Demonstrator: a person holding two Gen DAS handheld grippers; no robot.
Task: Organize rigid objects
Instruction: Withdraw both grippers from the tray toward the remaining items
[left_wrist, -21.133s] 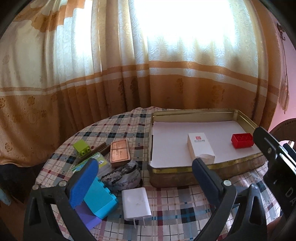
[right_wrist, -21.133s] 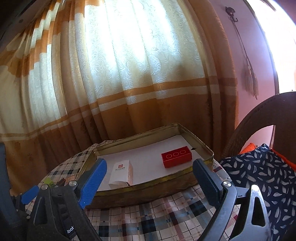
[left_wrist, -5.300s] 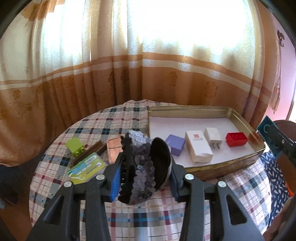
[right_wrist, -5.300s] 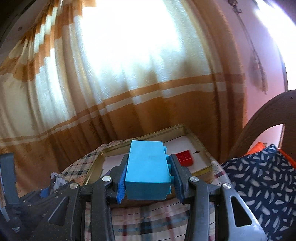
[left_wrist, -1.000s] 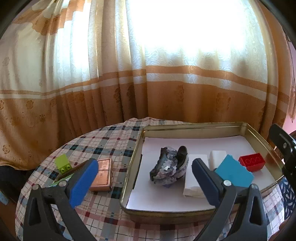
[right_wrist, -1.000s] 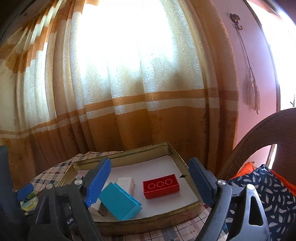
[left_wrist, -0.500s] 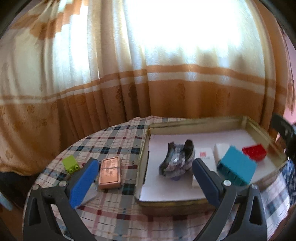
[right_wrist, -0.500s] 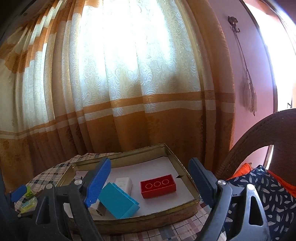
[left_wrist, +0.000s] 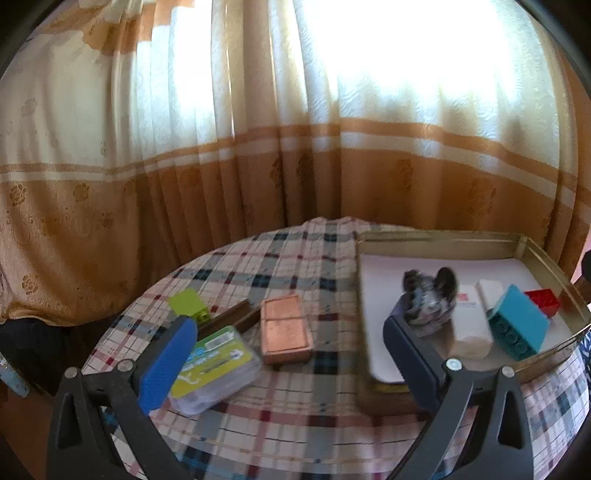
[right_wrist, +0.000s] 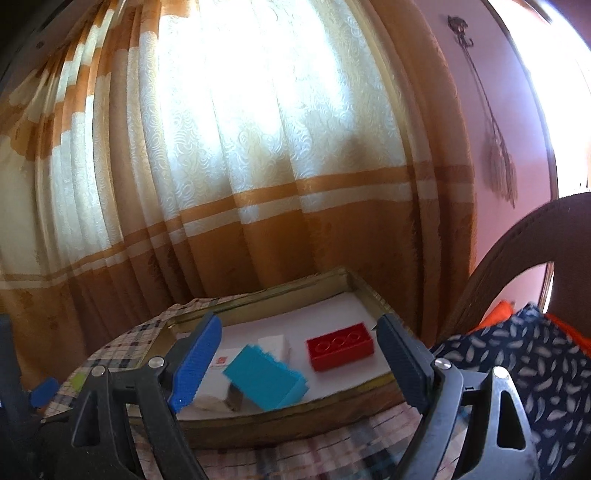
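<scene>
The copper tin (left_wrist: 285, 328) lies flat between the open, empty left tongs (left_wrist: 291, 354), which should drop low and straddle its long sides; the right tongs (right_wrist: 299, 365) are open too.

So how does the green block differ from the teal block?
The green block sits on the tablecloth outside the tray; the teal block lies inside it. The green block is smaller and squarish; the teal block is longer. Both are studded toy bricks, held by neither gripper.

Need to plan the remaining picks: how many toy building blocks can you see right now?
3: green block on the tablecloth left of the tray; teal block and red block inside it. Others may hide under the sequined item.
</scene>
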